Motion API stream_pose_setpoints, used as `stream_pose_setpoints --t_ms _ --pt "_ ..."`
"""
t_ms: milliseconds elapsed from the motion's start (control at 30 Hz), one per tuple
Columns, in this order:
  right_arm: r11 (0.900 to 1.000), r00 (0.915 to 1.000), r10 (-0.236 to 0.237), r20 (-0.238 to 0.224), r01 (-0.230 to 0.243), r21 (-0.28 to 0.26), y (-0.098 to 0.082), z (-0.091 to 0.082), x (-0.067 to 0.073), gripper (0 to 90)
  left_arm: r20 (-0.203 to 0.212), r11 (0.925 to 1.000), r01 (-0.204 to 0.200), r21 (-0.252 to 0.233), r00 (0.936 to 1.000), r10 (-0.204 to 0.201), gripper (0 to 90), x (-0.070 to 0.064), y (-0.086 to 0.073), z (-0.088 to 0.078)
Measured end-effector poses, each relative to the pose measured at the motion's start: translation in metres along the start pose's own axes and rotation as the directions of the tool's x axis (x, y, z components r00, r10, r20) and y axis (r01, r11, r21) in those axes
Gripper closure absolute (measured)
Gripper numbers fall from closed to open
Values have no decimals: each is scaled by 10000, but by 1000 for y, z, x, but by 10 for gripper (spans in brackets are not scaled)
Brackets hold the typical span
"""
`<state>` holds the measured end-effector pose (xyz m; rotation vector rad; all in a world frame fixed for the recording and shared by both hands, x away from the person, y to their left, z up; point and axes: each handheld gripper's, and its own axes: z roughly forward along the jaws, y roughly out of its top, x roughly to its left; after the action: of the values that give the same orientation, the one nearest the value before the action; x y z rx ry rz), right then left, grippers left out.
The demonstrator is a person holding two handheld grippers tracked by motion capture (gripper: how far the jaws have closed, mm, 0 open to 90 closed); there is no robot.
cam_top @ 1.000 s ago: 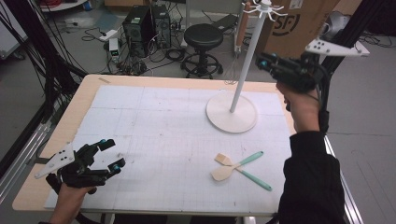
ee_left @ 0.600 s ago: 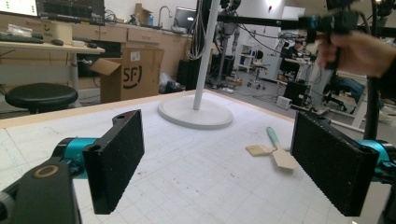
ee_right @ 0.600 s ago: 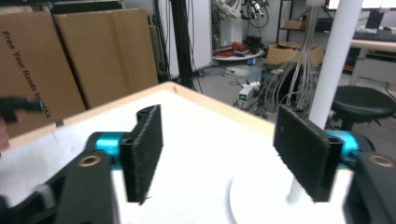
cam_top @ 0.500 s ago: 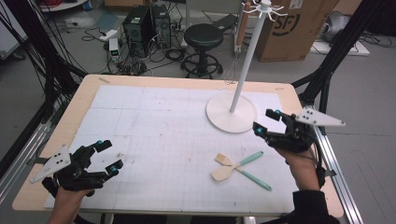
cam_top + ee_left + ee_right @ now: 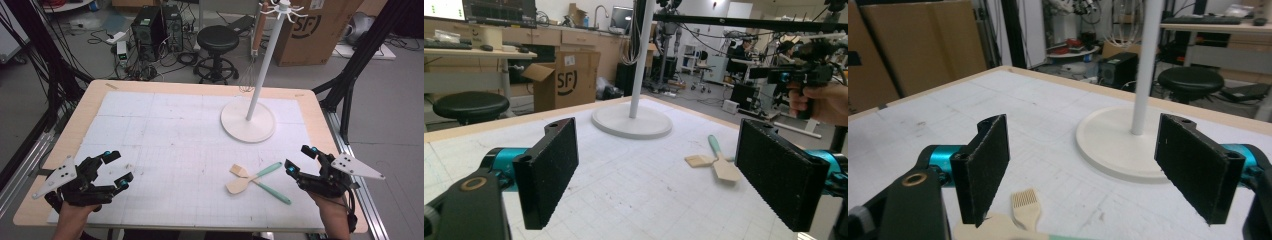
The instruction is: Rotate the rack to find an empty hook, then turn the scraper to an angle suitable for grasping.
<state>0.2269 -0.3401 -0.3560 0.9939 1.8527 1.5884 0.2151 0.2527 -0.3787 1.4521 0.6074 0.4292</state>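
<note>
Two teal-handled utensils lie crossed on the white mat (image 5: 165, 145): a brush (image 5: 239, 171) and a spatula (image 5: 236, 186) with pale heads. My right gripper (image 5: 299, 159) is open just right of their handles, low over the table. In the right gripper view the brush head (image 5: 1025, 205) and spatula head (image 5: 993, 230) lie under its left jaw, with my right gripper (image 5: 1093, 167) empty. My left gripper (image 5: 119, 167) is open and empty at the front left; in its own view my left gripper (image 5: 664, 175) frames the utensils (image 5: 714, 162).
A white hook stand (image 5: 248, 122) with a tall pole (image 5: 265, 60) rises at the back right, and a whisk (image 5: 246, 81) hangs beside it. The stand base (image 5: 1118, 140) lies ahead of the right gripper. Behind the table are a stool (image 5: 217, 40) and a cardboard box (image 5: 315, 30).
My right gripper has come down from high beside the stand to the table's front right, close to the utensils. The left gripper has barely shifted.
</note>
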Motion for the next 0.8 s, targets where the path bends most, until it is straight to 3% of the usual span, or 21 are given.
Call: stream_pose_setpoints --t_ms 267,700,800 --pt "9998 9992 153 367 -158 146 -20 -10 -2 210 -182 10000 1 7 9998 -1 181 2 -3 -4" --pt "9993 9988 276 408 -287 251 -32 -11 3 220 -182 10000 53 -63 9998 -55 182 3 -4 -5" --pt "9991 9993 287 219 -293 294 -36 -8 6 255 -209 10000 72 -46 9998 -73 182 4 -5 -7"
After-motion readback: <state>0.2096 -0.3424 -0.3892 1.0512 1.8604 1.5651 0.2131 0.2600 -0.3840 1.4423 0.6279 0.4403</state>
